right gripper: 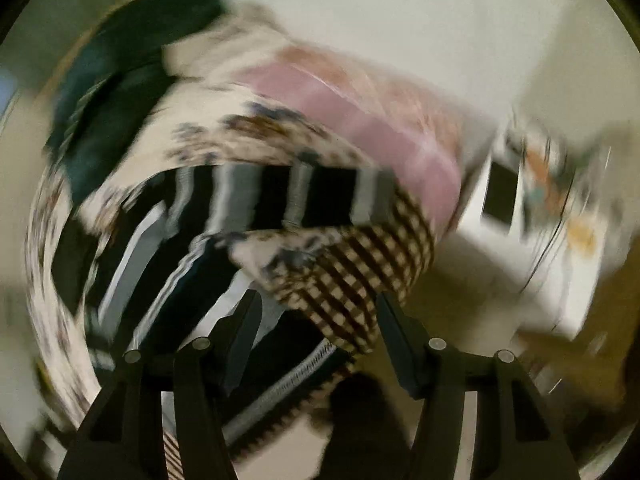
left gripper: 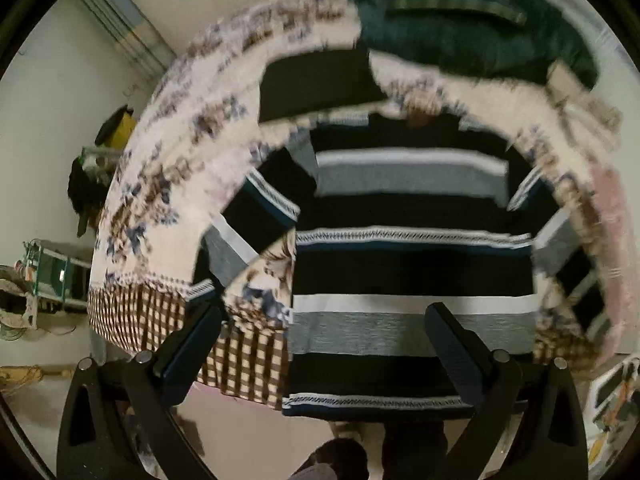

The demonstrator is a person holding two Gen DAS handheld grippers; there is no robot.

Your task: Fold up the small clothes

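Observation:
A striped sweater (left gripper: pixel 412 264) in black, grey, white and teal lies spread flat, both sleeves out, on a floral cloth (left gripper: pixel 168 168) with a brown checked border (left gripper: pixel 132 316). My left gripper (left gripper: pixel 326 320) hovers open over the sweater's lower left corner, one finger over the checked border and the other over the grey stripe. The right wrist view is badly blurred. There my right gripper (right gripper: pixel 320 316) stands open above the sweater (right gripper: pixel 224 200) near its hem and the checked border (right gripper: pixel 360 280). Neither gripper has cloth pinched between its pads.
A dark green garment (left gripper: pixel 460 20) lies at the far end of the cloth and shows again as the green garment (right gripper: pixel 112 92). A pink cloth (right gripper: pixel 360 120) lies beside the sweater. Cluttered shelves (left gripper: pixel 52 272) stand at left, a white box (right gripper: pixel 500 196) on the floor at right.

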